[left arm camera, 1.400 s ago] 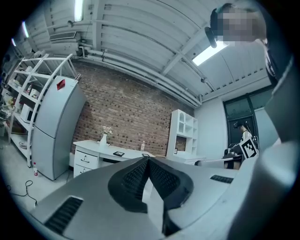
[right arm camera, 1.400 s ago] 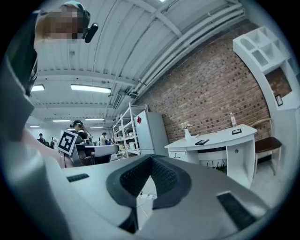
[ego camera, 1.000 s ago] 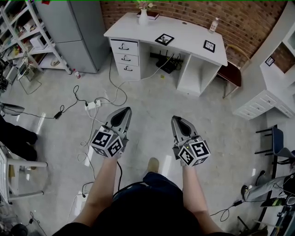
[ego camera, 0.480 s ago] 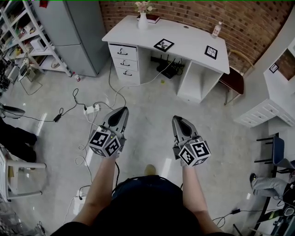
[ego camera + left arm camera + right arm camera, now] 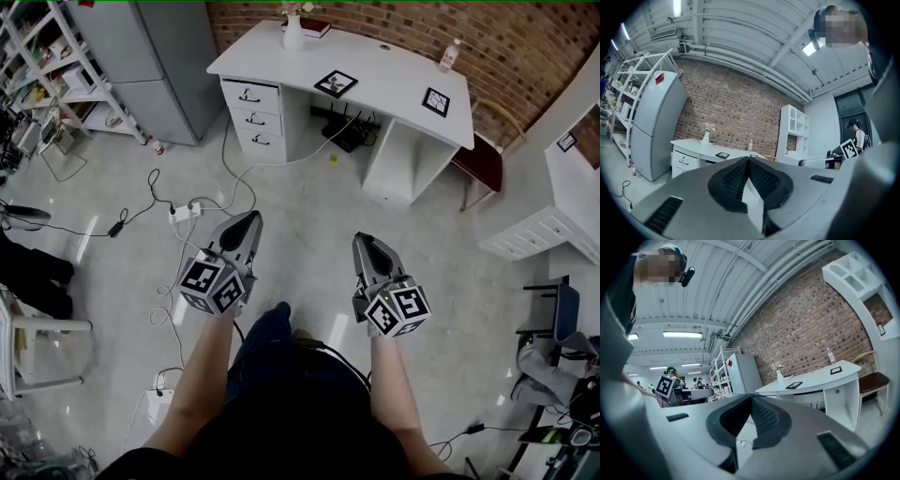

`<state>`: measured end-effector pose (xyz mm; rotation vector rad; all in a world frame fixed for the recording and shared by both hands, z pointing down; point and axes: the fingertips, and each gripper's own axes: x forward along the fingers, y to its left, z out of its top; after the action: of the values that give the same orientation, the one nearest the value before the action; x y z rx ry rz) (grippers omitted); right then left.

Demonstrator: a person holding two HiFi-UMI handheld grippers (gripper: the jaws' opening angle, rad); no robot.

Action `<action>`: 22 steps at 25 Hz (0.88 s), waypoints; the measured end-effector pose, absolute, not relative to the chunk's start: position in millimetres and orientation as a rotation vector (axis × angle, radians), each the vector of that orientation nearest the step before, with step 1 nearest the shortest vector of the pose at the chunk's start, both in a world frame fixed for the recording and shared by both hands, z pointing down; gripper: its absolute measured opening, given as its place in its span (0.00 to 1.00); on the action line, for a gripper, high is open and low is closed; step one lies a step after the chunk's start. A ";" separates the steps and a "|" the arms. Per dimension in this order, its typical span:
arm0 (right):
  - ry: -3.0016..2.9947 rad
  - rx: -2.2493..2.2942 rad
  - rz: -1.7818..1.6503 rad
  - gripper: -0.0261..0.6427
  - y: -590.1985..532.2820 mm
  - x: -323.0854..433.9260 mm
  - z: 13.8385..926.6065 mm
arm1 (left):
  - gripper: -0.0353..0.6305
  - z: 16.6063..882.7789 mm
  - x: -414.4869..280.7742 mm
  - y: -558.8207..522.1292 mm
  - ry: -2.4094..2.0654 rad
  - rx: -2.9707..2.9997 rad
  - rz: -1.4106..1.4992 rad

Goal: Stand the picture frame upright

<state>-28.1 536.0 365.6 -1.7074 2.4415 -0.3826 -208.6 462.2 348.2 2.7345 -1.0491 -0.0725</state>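
Black-rimmed, the picture frame (image 5: 335, 82) lies flat on the white desk (image 5: 272, 56) at our twelve o'clock. A second frame (image 5: 435, 101) lies flat toward one o'clock. Our left gripper (image 5: 248, 218) and right gripper (image 5: 365, 241) are clamped fully together on nothing, well apart from the desk. Only the head view shows the floor's power strip (image 5: 183, 212). Only the right gripper view shows a ceiling light (image 5: 682, 334). The bottle (image 5: 451, 54) label is too small to read.

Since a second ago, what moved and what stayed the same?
The person took a step: a leg has swung forward between the arms. Nothing was grabbed or let go. The left gripper and right gripper stay shut and empty, held out in front. The picture frame and a second frame still lie flat on the white desk.
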 end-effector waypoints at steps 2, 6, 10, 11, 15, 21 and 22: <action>2.439 -1.707 -0.399 0.04 533.6 -26.2 369.2 | 0.05 351.6 -209.3 458.7 -1.057 2.722 -0.066; 2.430 -1.715 -0.390 0.04 524.8 -18.2 368.0 | 0.05 354.5 -204.2 448.0 -1.055 2.718 -0.057; 2.409 -1.742 -0.366 0.04 508.5 -7.0 362.0 | 0.05 353.1 -190.4 429.1 -1.012 2.744 -0.071; 2.405 -1.747 -0.364 0.04 503.6 -4.5 361.6 | 0.05 352.9 -186.7 423.5 -1.002 2.747 -0.076; 2.391 -1.762 -0.379 0.04 479.9 1.7 365.7 | 0.05 352.8 -176.5 397.7 -0.977 2.746 -0.088; 2.390 -1.770 -0.424 0.04 434.7 7.5 373.5 | 0.05 357.1 -170.2 348.2 -0.979 2.724 -0.079; 2.390 -1.773 -0.429 0.04 425.9 8.7 374.6 | 0.05 357.6 -169.2 338.9 -0.982 2.722 -0.078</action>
<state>8.7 425.9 374.6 -1.7734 2.3899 -0.4287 -169.2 338.9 357.6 2.7221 -0.9821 -0.0777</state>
